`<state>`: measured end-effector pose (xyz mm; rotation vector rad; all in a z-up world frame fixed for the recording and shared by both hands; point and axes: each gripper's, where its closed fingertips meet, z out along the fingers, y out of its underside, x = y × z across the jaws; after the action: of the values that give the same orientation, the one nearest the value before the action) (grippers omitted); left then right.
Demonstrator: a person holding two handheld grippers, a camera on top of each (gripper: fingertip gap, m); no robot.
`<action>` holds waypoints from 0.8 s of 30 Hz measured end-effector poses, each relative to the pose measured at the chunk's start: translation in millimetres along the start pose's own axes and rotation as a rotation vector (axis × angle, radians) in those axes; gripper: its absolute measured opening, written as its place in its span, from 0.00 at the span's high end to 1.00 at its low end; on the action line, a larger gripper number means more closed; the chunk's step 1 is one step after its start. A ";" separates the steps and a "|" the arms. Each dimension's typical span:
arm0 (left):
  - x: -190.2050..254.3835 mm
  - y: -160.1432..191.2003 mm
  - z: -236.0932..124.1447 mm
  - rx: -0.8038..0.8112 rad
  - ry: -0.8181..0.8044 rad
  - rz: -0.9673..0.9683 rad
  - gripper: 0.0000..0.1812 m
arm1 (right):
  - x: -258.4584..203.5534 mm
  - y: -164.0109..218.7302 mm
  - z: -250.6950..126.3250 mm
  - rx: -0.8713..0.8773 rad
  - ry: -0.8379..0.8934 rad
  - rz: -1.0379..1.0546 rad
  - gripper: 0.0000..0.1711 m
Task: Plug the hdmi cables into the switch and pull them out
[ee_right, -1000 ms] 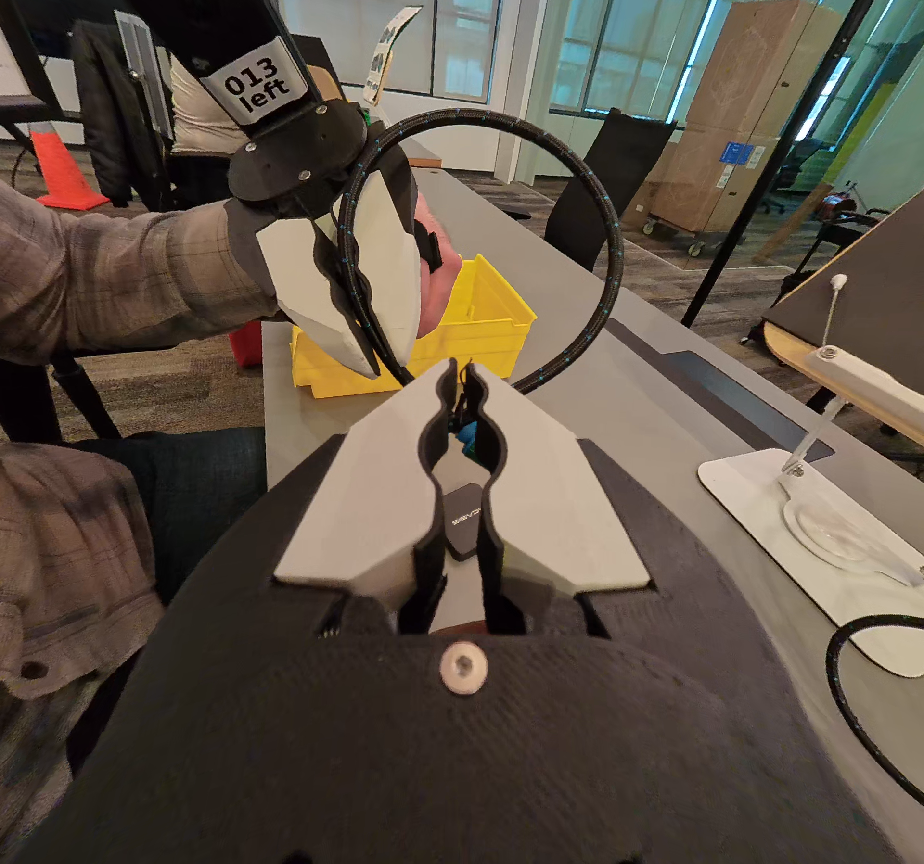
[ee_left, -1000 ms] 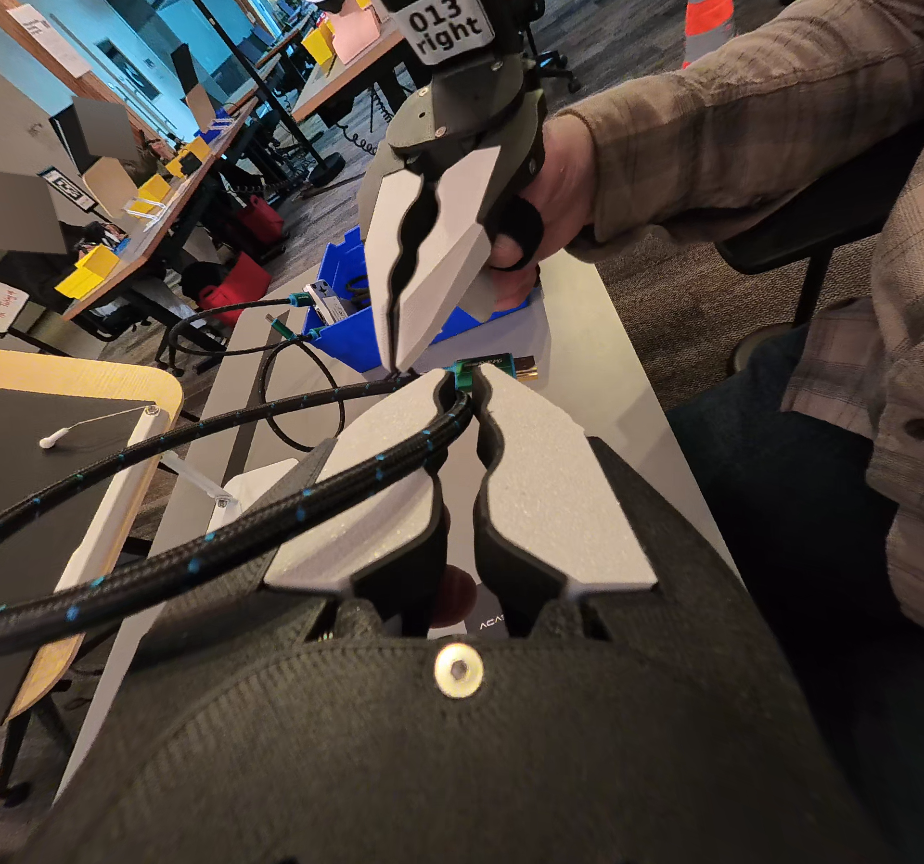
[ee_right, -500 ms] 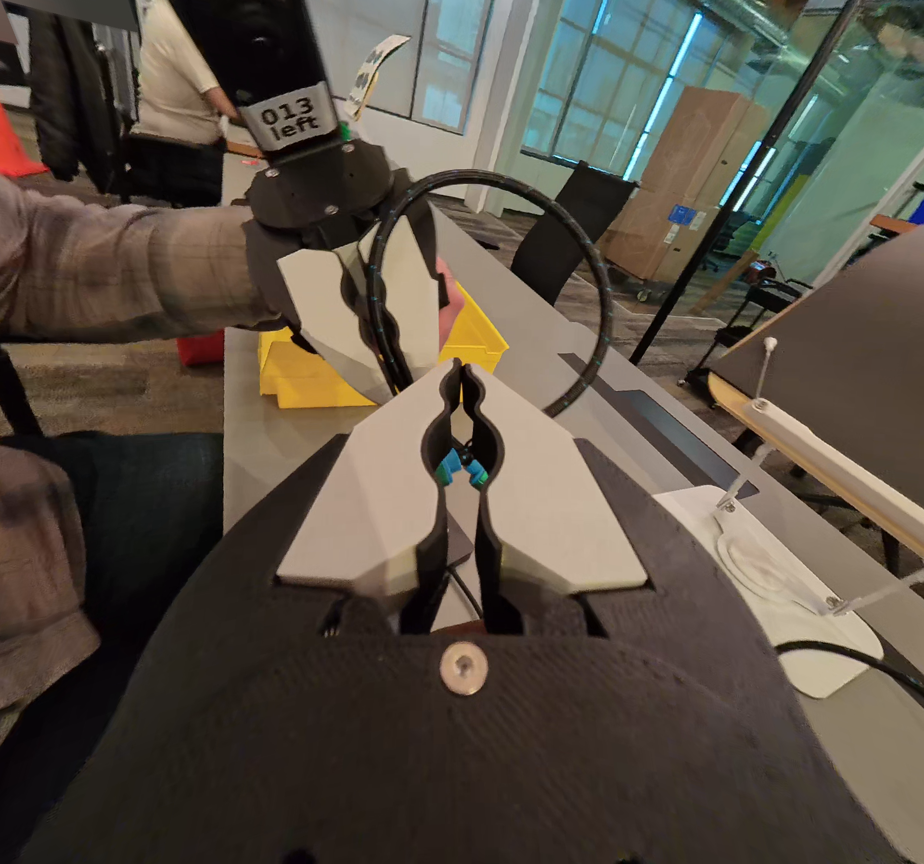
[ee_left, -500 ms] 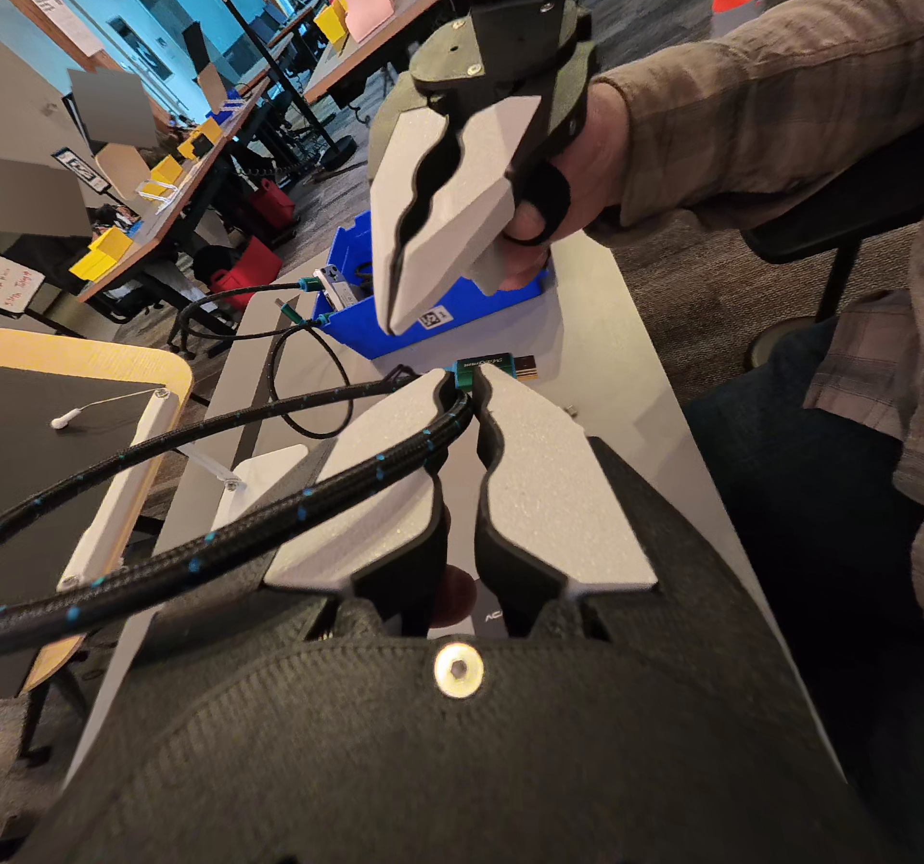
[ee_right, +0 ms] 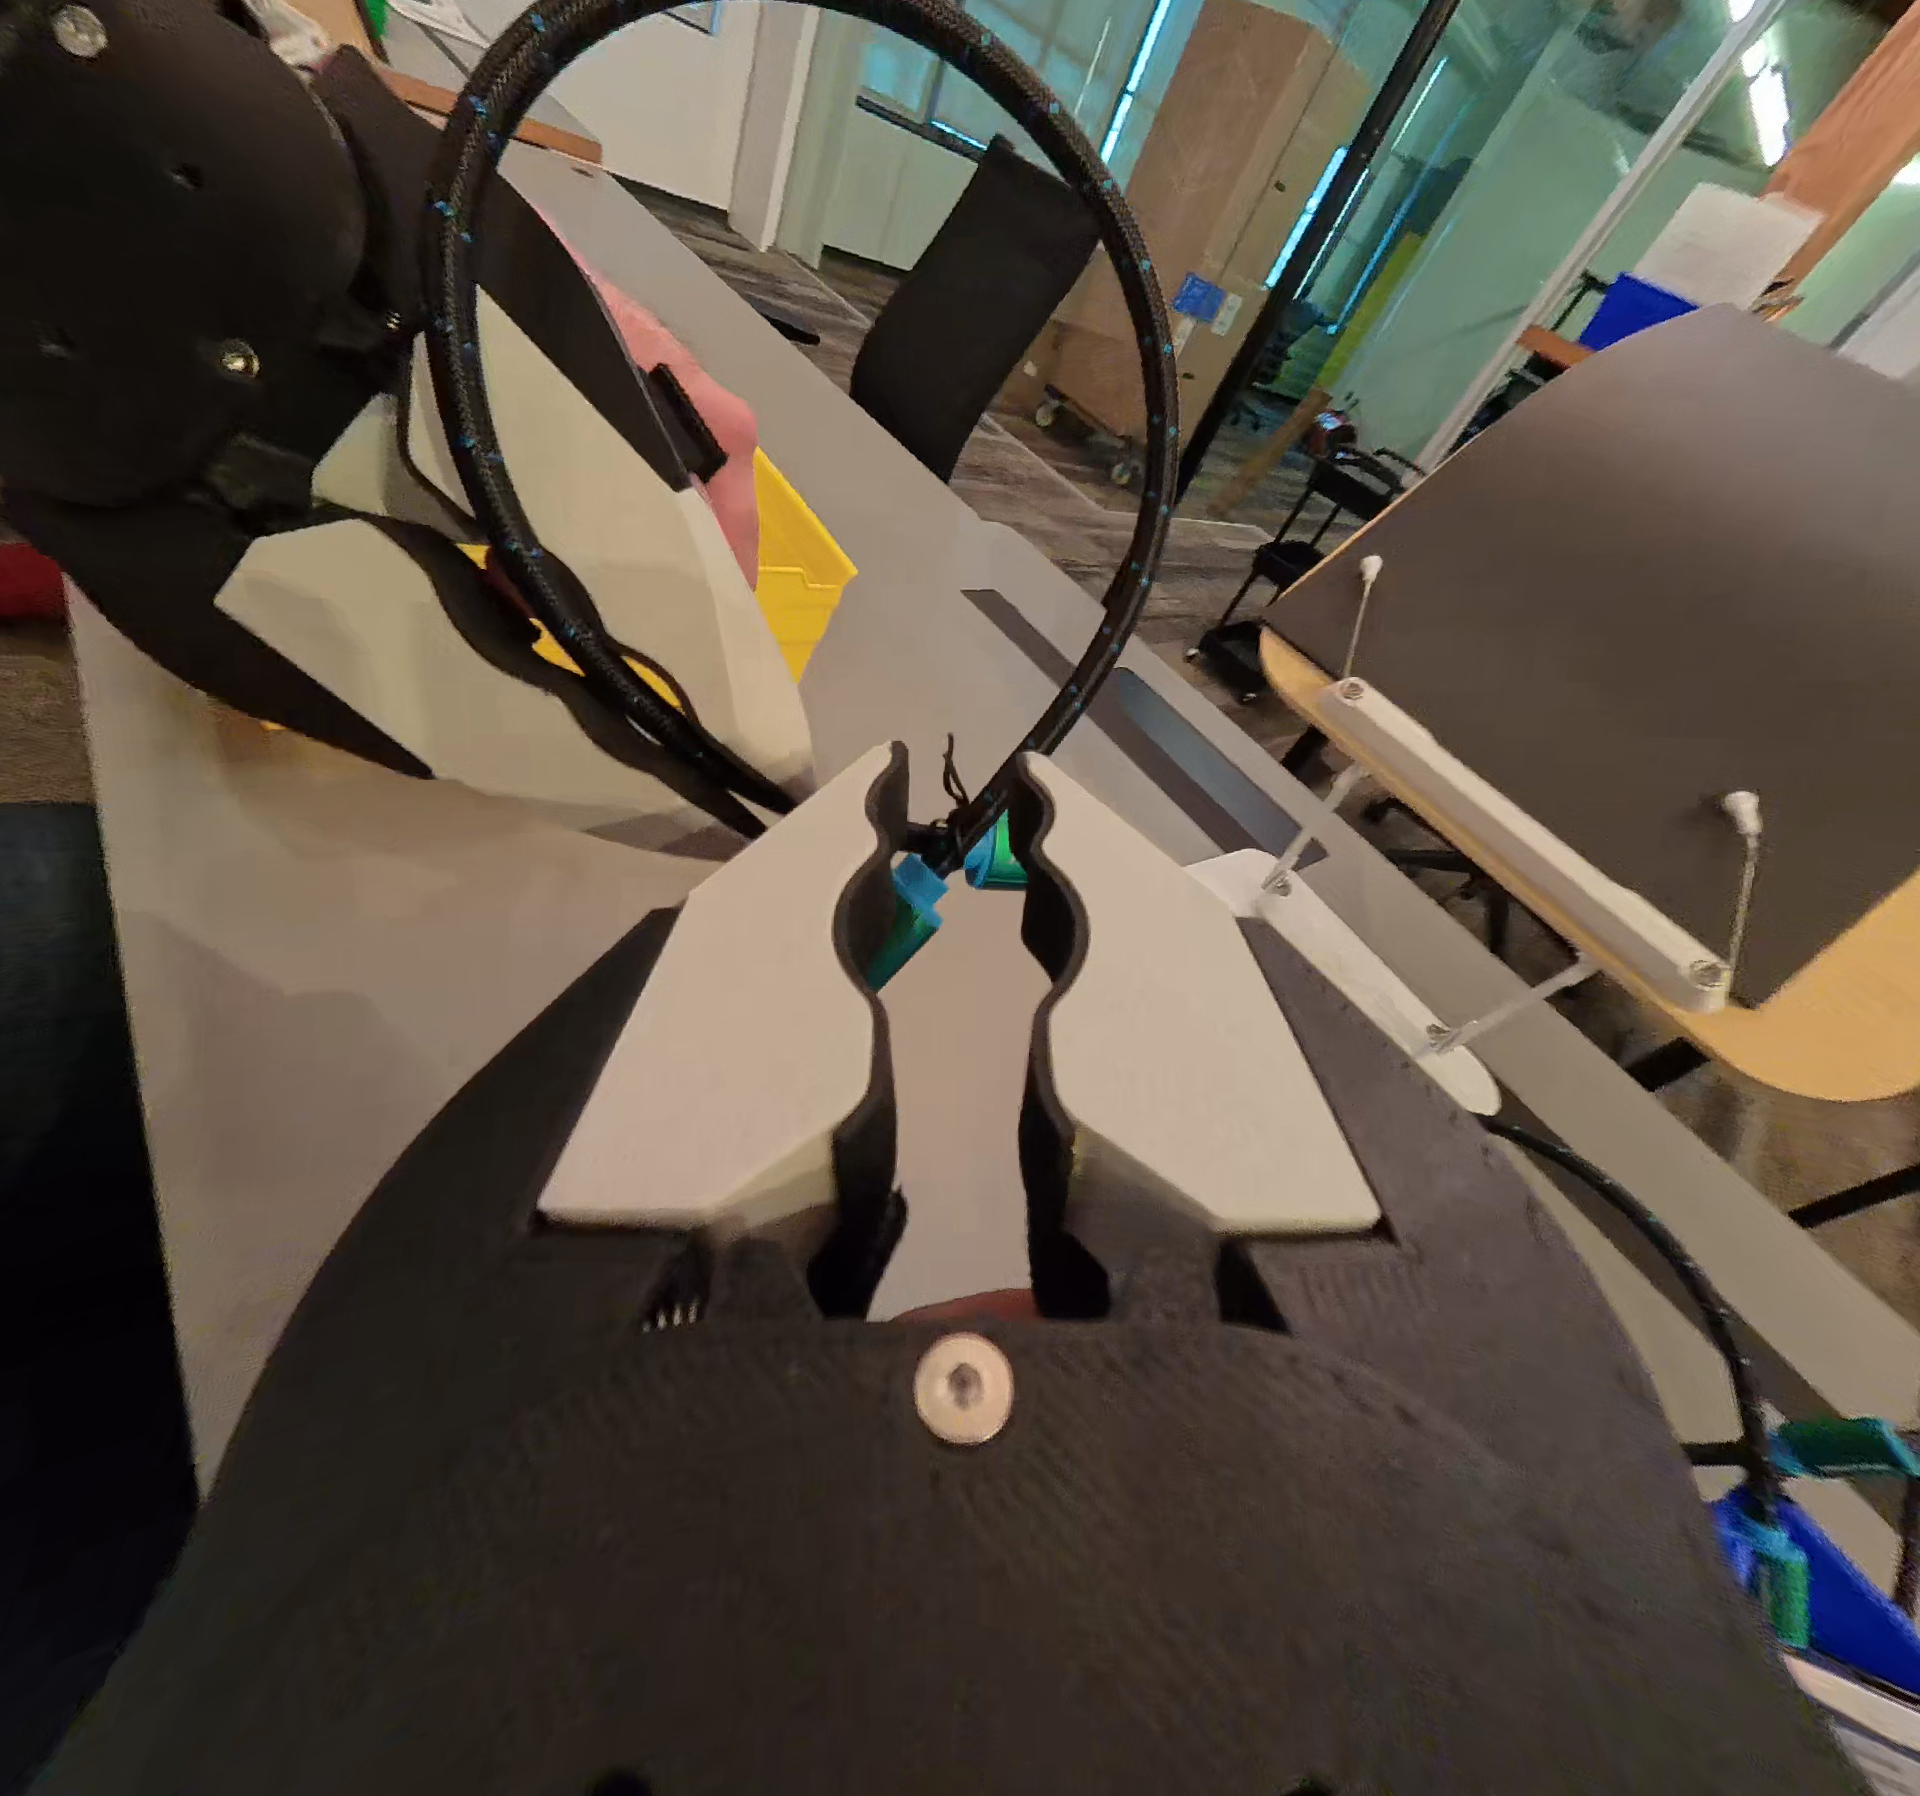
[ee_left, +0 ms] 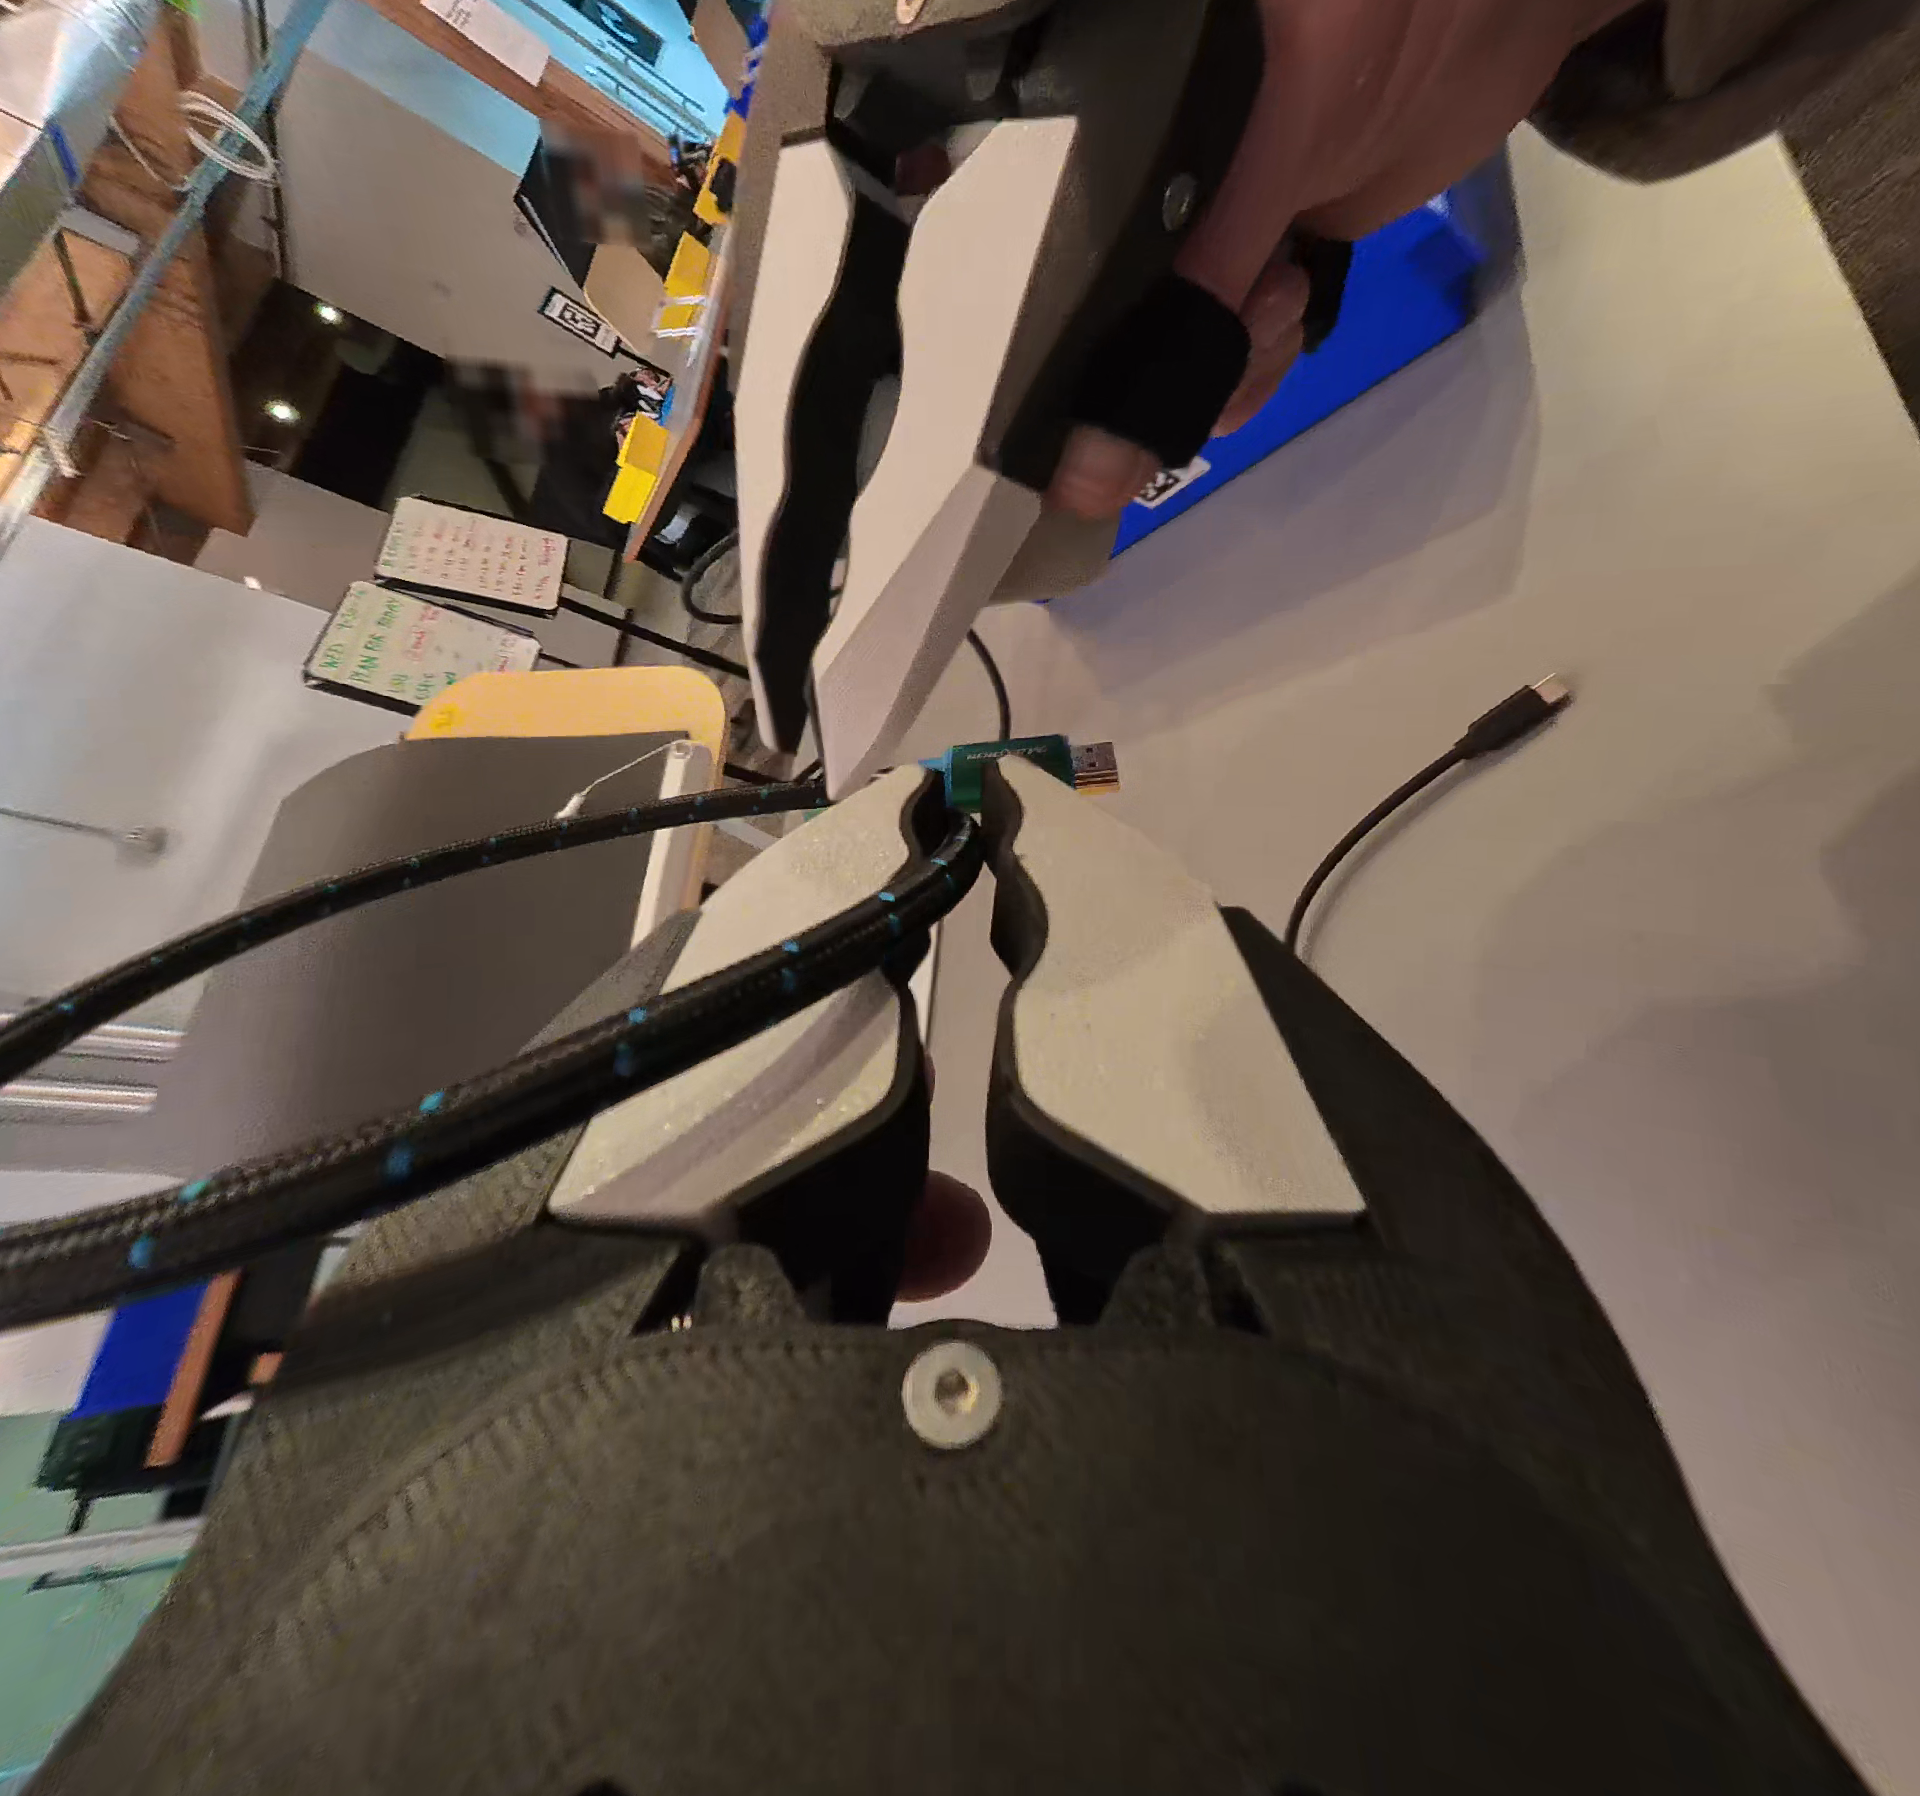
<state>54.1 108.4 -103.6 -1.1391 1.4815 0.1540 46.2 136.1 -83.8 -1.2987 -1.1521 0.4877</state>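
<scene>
Here, left hand-held gripper [ee_left: 971,790] clamped on HDMI cable [ee_left: 623,1050] — right hand-held gripper [ee_right: 956,790] parted.

I see: cable [ee_left: 623,1050] black braid, blue flecks; plug [ee_left: 1003,767] green, gold tip; bins blue [ee_left: 1382,312] and yellow [ee_right: 795,562]; table [ee_left: 1662,811] grey.

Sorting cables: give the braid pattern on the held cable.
Black braid with blue flecks on the cable; clearest in the left wrist view.

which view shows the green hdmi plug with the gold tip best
The left wrist view: the green HDMI plug sticks out sideways past the left gripper, which is shut on it, metal tip in clear sight over the grey table. The right wrist view shows only green and blue connector bits between its own fingers, no tip.
</scene>
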 end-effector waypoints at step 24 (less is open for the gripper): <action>-4.3 -6.6 3.8 0.023 -0.059 -0.005 0.97 | -2.0 -6.8 -0.8 -0.008 0.113 -0.288 0.96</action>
<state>60.6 109.9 -97.9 -1.1105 1.4252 0.1648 44.1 132.1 -78.3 -1.1288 -1.2219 0.1954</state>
